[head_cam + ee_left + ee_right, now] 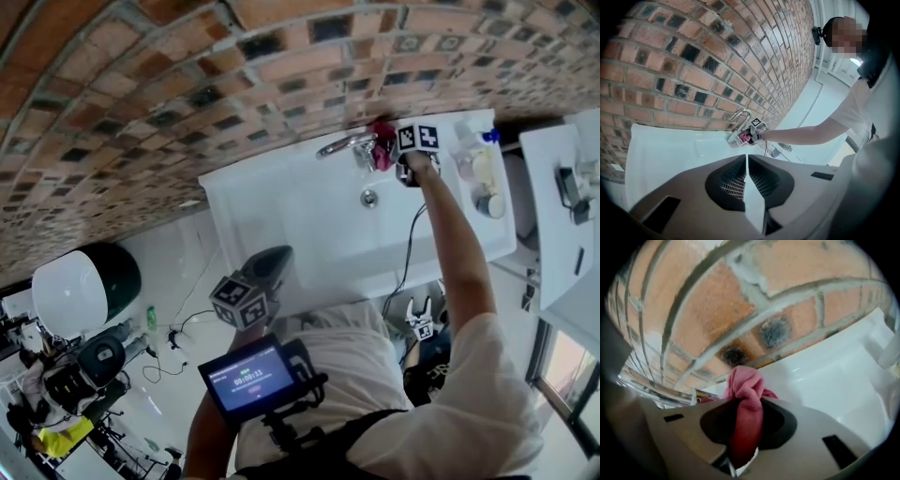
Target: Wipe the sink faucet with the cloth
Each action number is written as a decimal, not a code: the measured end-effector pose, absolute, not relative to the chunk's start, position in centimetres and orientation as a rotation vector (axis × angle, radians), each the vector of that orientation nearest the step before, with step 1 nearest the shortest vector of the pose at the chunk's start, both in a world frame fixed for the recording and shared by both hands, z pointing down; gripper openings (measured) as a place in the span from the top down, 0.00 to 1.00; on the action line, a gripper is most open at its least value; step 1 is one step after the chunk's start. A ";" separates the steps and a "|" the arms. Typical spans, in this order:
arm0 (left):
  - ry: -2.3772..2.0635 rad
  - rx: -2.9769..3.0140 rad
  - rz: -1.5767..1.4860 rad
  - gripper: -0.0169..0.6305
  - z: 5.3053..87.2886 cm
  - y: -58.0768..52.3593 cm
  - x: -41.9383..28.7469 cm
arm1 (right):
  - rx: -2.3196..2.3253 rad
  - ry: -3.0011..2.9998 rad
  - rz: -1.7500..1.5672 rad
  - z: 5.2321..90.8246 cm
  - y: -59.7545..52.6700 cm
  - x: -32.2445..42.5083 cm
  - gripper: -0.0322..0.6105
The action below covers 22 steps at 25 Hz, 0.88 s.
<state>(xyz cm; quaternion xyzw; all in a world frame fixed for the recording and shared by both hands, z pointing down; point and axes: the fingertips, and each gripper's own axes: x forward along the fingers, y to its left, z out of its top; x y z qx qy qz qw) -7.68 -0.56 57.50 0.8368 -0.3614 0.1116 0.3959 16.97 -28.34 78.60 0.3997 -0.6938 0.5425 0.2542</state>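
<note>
In the head view, reaches over the white sink (309,225) with the right gripper (392,157), putting the red cloth (382,142) against the base of the chrome faucet (339,145) by the brick wall (187,84). Holds the left gripper (274,266) low at the sink's front edge.

In the left gripper view, shows jaws pressed together, empty.

In the right gripper view, clamps the bunched cloth between the jaws, faucet chrome just left.

Bunched pink cloth (746,390) just beside the curved chrome faucet (342,143), by its base.
</note>
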 end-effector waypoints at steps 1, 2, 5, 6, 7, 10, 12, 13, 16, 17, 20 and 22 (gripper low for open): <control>-0.913 2.129 0.285 0.98 57.4 -0.7 -7.7 | 1.114 -1.911 1.542 77.9 -28.5 17.3 0.81; -0.910 2.135 0.286 0.98 57.3 -0.7 -7.6 | 1.128 -1.928 1.619 77.3 -28.4 17.6 0.81; -0.905 2.140 0.289 0.98 57.4 -0.6 -7.6 | 1.093 -1.905 1.741 77.4 -27.3 18.7 0.81; -0.905 2.141 0.289 0.98 57.4 -0.5 -7.6 | 1.072 -1.877 1.724 78.1 -26.7 19.1 0.81; -0.905 2.141 0.290 0.98 57.4 -0.4 -7.6 | 1.050 -1.853 1.708 78.8 -26.1 19.4 0.81; -0.905 2.135 0.291 0.98 57.4 -0.1 -7.6 | 1.021 -1.891 1.782 79.7 -25.5 20.4 0.81; -0.908 2.132 0.297 0.98 57.4 0.2 -7.8 | 1.036 -1.925 1.891 80.2 -25.1 21.2 0.81; -0.912 2.130 0.300 0.98 57.4 0.3 -7.9 | 1.043 -1.929 1.958 80.6 -24.7 21.6 0.81; -0.926 2.115 0.300 0.98 57.4 0.6 -8.4 | 1.078 -1.946 2.171 81.4 -23.4 22.7 0.81; -0.930 2.109 0.300 0.98 57.5 0.8 -8.6 | 1.095 -1.956 2.235 81.7 -23.0 23.0 0.81; -0.931 2.100 0.307 0.98 57.8 1.2 -8.6 | 1.116 -1.987 2.381 82.5 -21.5 22.2 0.81; -0.922 2.102 0.319 0.98 57.9 1.5 -8.3 | 1.089 -2.016 2.428 83.4 -20.2 20.6 0.81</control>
